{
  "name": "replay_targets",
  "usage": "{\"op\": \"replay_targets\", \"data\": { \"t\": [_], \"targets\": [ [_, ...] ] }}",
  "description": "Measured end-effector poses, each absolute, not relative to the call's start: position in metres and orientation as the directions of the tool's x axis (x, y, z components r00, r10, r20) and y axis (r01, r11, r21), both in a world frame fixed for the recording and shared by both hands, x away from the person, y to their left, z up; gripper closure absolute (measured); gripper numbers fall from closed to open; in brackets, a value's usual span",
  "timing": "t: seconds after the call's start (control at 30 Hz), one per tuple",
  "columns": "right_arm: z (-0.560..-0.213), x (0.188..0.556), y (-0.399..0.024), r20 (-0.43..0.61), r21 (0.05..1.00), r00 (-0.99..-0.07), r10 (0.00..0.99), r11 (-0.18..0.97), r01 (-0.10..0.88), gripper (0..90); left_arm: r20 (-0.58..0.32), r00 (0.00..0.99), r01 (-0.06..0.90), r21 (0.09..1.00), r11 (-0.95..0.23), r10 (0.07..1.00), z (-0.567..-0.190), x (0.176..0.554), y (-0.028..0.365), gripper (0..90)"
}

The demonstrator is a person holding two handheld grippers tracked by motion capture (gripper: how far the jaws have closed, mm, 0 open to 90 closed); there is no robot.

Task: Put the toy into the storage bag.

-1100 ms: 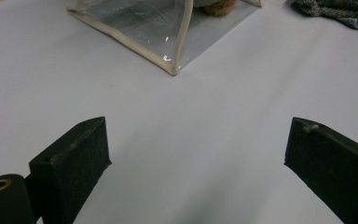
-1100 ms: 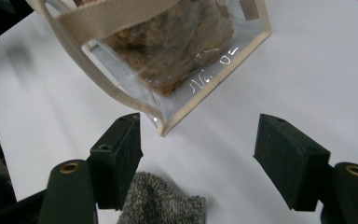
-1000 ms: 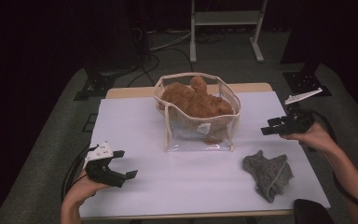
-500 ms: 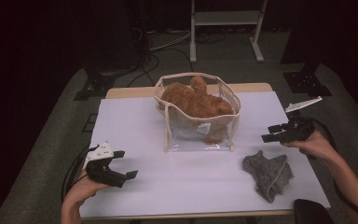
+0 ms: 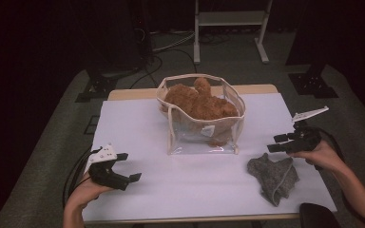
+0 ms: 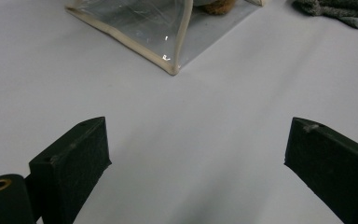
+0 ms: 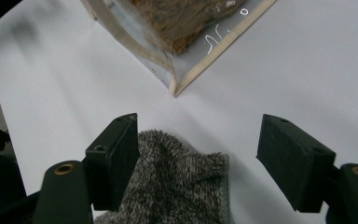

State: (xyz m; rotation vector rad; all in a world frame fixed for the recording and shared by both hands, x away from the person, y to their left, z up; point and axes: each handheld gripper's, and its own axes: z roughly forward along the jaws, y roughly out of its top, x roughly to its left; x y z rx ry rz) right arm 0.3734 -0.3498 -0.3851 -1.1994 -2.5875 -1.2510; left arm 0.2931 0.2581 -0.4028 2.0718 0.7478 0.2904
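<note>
At lower left the left gripper [image 5: 123,167] rests with jaws spread and empty, at right the right gripper [image 5: 279,143] hangs wide apart just above the grey cloth [image 5: 274,176], and the clear bag [image 5: 200,137] holding brown plush [image 5: 198,101] stands centre frame.

A white table covering [image 5: 138,123] lies over a pale wooden tabletop [image 5: 133,93], and on it stands a clear plastic pouch with cream-coloured edging [image 5: 201,142] that holds a fuzzy orange-brown plush toy [image 5: 199,102]. A crumpled cloth of mottled grey, flecked lighter and darker [image 5: 273,175], rests on the white surface. Both handheld grippers are black, the left gripper [image 5: 123,167] topped with a white plate and the right gripper [image 5: 278,143] with a pale grey one.
</note>
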Motion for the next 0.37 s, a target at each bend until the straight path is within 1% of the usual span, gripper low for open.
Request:
{"op": "replay_targets", "data": {
  "t": [0.37],
  "targets": [
    [-0.395, 0.362, -0.344, 0.324, 0.664, -0.716, 0.619, 0.390, 0.638, 26.9, -0.079, 0.793, 0.401, 0.815, -0.419, 0.604, -0.405, 0.296, 0.256, 5.6]
  ]
}}
